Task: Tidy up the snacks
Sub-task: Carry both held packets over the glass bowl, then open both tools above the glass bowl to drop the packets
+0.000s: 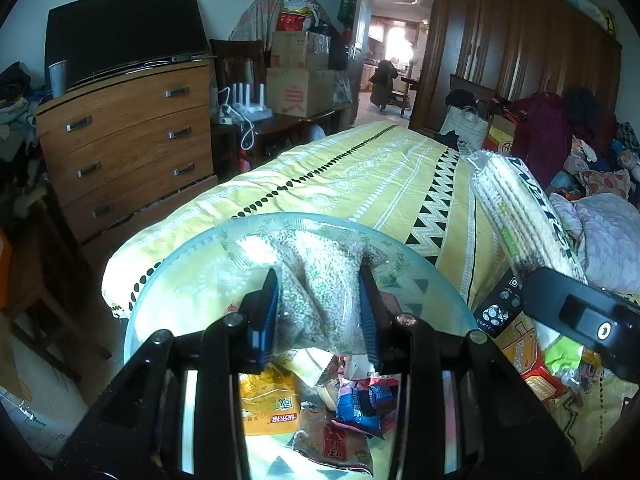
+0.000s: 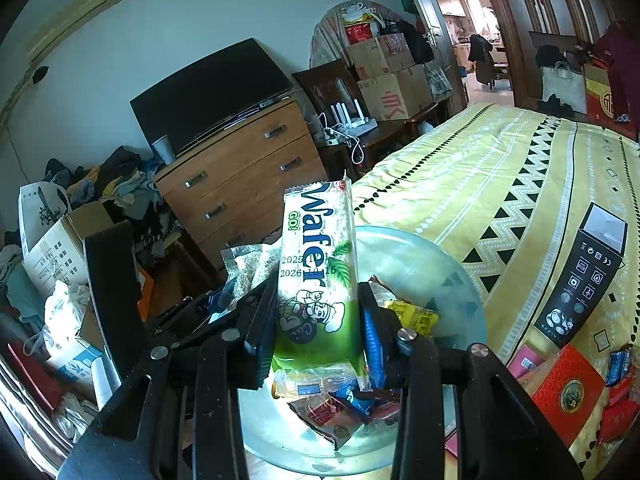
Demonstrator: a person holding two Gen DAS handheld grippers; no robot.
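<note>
- Left wrist view: I see my left gripper (image 1: 320, 312) with its jaws clenched on a clear speckled snack bag (image 1: 320, 276), held above the glass bowl (image 1: 168, 280) on the bed (image 1: 360, 168).
- Below it, loose snack packets (image 1: 340, 412) lie inside the bowl.
- Right wrist view: my right gripper (image 2: 316, 320) has its jaws grasping the Wafer pack (image 2: 318, 264), upright over the same bowl (image 2: 440, 280).
- Further right, a black box (image 2: 580, 280) and a red box (image 2: 568, 388) rest on the bedspread.
</note>
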